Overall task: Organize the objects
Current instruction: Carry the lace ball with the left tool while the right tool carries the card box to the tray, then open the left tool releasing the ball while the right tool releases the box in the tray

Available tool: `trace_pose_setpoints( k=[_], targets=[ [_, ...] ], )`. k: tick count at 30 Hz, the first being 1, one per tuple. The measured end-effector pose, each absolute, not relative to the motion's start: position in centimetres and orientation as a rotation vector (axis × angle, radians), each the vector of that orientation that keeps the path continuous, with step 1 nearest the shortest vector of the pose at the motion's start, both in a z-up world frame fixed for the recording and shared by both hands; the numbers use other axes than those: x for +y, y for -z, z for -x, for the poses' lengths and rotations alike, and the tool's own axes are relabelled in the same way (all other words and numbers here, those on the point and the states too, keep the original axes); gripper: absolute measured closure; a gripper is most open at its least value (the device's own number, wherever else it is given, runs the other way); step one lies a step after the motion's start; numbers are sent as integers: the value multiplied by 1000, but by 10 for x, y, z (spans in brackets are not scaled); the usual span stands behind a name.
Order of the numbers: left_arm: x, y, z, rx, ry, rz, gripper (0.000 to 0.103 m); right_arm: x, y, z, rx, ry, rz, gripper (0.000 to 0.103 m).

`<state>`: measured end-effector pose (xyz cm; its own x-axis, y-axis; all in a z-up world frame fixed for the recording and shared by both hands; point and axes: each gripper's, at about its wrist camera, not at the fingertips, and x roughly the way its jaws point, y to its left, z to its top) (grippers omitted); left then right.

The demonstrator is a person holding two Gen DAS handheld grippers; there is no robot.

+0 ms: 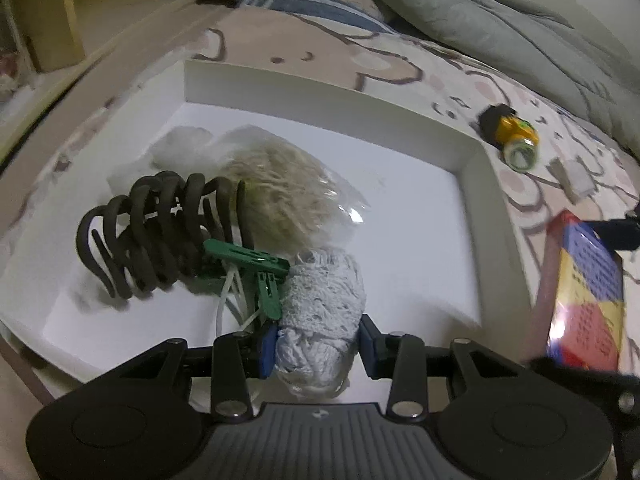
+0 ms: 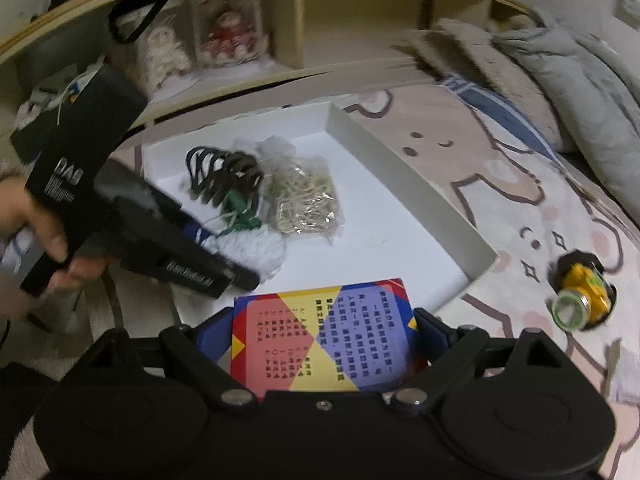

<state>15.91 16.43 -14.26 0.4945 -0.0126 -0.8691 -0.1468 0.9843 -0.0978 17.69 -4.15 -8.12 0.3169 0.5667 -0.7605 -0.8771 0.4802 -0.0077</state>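
Two tongs are working over the white tray [image 2: 412, 184] on the bed: left tongs [image 1: 316, 342] gripping the white yarn bundle [image 1: 324, 296], right tongs [image 2: 324, 330] clamping the card box [image 2: 324, 340], which wants lowering flat onto the bare near-right corner.

white tray [image 1: 476, 168] right half bare, hair claw [image 1: 160, 236] crowding left
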Motion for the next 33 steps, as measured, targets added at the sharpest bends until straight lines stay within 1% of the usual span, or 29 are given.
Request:
trace_pose_setpoints(
  k=[5,9,11,12,13,14,15,16,20,33],
  targets=[
    [171,137,-160,1044,-95,161,61,-25,84,-179,773,-1024,501,10],
    [172,131,-155,1045,-68,181,59,-15,88,-181,786,-1063,524,10],
    [171,129,-153,1044,-53,186,56,-11,89,-181,794,-1088,532,10],
    [170,127,-152,1044,-46,190,50,-9,90,-182,796,-1098,534,10],
    [169,125,-150,1047,-37,194,40,-8,91,-182,800,-1102,534,10],
    [169,123,-148,1048,-28,199,37,-7,92,-182,806,-1098,534,9],
    [167,121,-146,1044,-22,202,36,-7,93,-182,813,-1094,531,4],
    [166,119,-145,1043,-17,199,36,-7,93,-183,818,-1087,526,2],
    [159,112,-139,1037,-18,163,36,-13,90,-183,840,-1092,493,2],
    [155,98,-131,1047,-37,117,36,-30,81,-169,826,-1043,489,2]
  ],
)
